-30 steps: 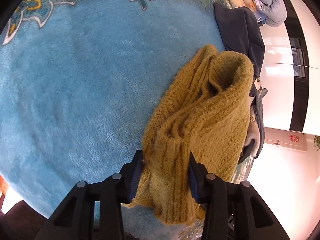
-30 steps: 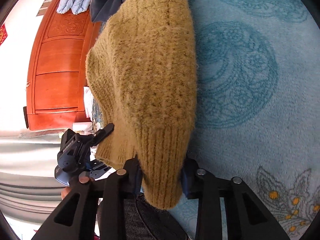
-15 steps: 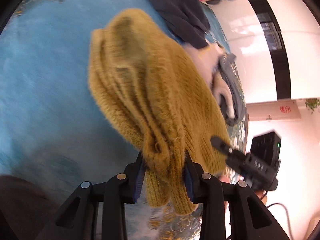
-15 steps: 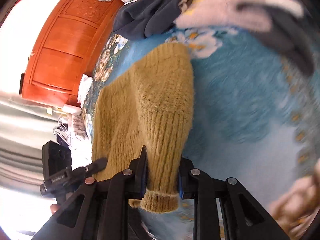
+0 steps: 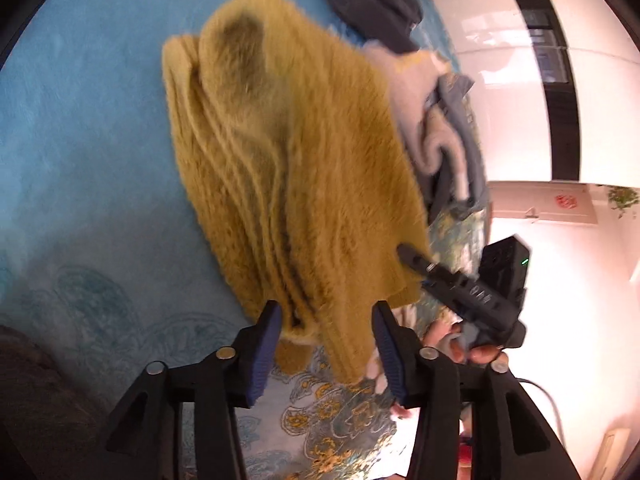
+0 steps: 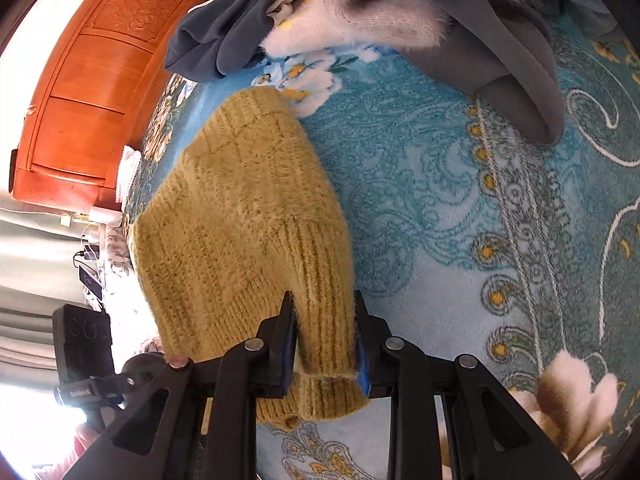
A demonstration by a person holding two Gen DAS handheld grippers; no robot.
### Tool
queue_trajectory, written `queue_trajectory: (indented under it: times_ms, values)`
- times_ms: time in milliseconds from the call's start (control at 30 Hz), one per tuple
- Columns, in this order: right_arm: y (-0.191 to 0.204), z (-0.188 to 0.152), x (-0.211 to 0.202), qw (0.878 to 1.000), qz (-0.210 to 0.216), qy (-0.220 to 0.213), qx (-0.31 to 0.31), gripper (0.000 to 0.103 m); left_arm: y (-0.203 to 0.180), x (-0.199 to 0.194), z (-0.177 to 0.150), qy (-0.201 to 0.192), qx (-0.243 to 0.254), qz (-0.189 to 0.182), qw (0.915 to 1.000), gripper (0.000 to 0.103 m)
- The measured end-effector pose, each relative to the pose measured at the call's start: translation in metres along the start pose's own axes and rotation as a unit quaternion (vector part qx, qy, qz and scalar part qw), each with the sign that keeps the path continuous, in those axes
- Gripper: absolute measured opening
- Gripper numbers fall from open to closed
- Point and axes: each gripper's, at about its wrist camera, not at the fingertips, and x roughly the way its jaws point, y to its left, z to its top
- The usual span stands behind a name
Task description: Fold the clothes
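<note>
A mustard-yellow knitted sweater (image 5: 288, 168) lies folded on a blue patterned blanket (image 5: 80, 140). My left gripper (image 5: 326, 344) stands wider apart than before around the sweater's near ribbed edge; its pads look clear of the knit. My right gripper (image 6: 324, 344) is shut on the sweater's ribbed hem (image 6: 320, 280). The sweater also shows in the right wrist view (image 6: 240, 208), lying flat on the blanket. The right gripper's body shows in the left wrist view (image 5: 472, 296), beside the sweater's right edge.
A heap of unfolded clothes lies beyond the sweater: a dark navy garment (image 6: 224, 28), a pale pink fuzzy one (image 6: 372, 12) and a grey one (image 6: 512, 60). A red-brown wooden headboard (image 6: 80, 92) stands at the left. The blanket's flowered border (image 6: 560, 280) lies to the right.
Both grippers have brought the sweater down from hanging in the air onto the blanket. The left gripper's jaws have spread apart from the knit. The right gripper keeps its hold.
</note>
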Motion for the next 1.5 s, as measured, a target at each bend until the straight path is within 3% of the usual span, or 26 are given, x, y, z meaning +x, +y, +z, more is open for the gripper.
queue_trajectory:
  times_ms: [100,167,200,333,433,500,567,667,800,933,1000,1100,1133,1167,1233,1300,1367,1500]
  values:
    - [0.005,-0.002,-0.006,1.000,-0.016,-0.008,-0.024,0.030,0.005,-0.030,0.022,-0.049,0.000,-0.007,0.9988,0.067]
    - [0.007,-0.007,-0.016,0.998,-0.036,-0.027,-0.034,0.041,0.009,-0.046,0.040,-0.082,-0.005,0.007,0.9966,0.069]
    - [0.006,-0.011,-0.024,0.998,-0.041,-0.041,-0.036,0.043,0.013,-0.051,0.049,-0.092,-0.014,0.009,0.9956,0.069]
    - [0.008,-0.029,-0.038,0.996,-0.041,-0.073,-0.027,0.044,0.029,-0.054,0.079,-0.105,-0.059,-0.025,0.9924,0.069]
    - [0.004,-0.047,-0.043,0.996,-0.039,-0.078,-0.005,0.044,0.033,-0.040,0.096,-0.098,-0.065,-0.020,0.9928,0.068]
    - [0.000,-0.059,-0.045,0.996,-0.028,-0.081,0.016,0.044,0.035,-0.023,0.105,-0.092,-0.067,-0.007,0.9936,0.059]
    - [-0.001,-0.069,-0.046,0.996,-0.013,-0.084,0.032,0.044,0.039,-0.019,0.109,-0.091,-0.065,-0.008,0.9937,0.013]
    - [-0.001,-0.078,-0.047,0.995,0.002,-0.089,0.046,0.044,0.029,-0.010,0.119,-0.108,-0.047,-0.017,0.9928,0.014]
    - [-0.002,-0.087,-0.042,0.994,0.023,-0.090,0.063,0.044,0.043,0.006,0.125,-0.096,-0.046,0.039,0.9936,0.014]
    - [-0.003,-0.091,-0.026,0.994,0.026,-0.070,0.074,0.044,0.056,0.016,0.125,-0.084,-0.049,0.044,0.9943,0.014]
    - [-0.002,-0.091,-0.020,0.995,0.028,-0.064,0.075,0.044,0.052,0.016,0.126,-0.080,-0.032,0.052,0.9949,0.016]
    - [0.000,-0.090,-0.018,0.995,0.032,-0.063,0.074,0.044,0.046,0.010,0.127,-0.067,-0.026,0.030,0.9970,0.021]
    - [0.001,-0.090,-0.018,0.995,0.033,-0.065,0.071,0.044,0.047,0.005,0.128,-0.059,-0.019,0.012,0.9980,0.030]
    - [0.002,-0.089,-0.019,0.995,0.034,-0.068,0.070,0.044,0.047,0.000,0.128,-0.060,-0.014,0.000,0.9981,0.046]
    - [0.001,-0.089,-0.022,0.994,0.037,-0.075,0.069,0.044,0.052,-0.011,0.130,-0.068,-0.011,-0.014,0.9975,0.066]
    - [0.000,-0.090,-0.025,0.993,0.039,-0.085,0.071,0.046,0.060,-0.022,0.133,-0.083,-0.019,-0.017,0.9963,0.069]
    - [-0.003,-0.092,-0.027,0.992,0.042,-0.094,0.076,0.055,0.070,-0.028,0.138,-0.095,-0.037,-0.019,0.9946,0.083]
    - [-0.011,-0.095,-0.022,0.989,0.059,-0.092,0.104,0.057,0.085,-0.009,0.153,-0.068,-0.067,-0.044,0.9945,0.085]
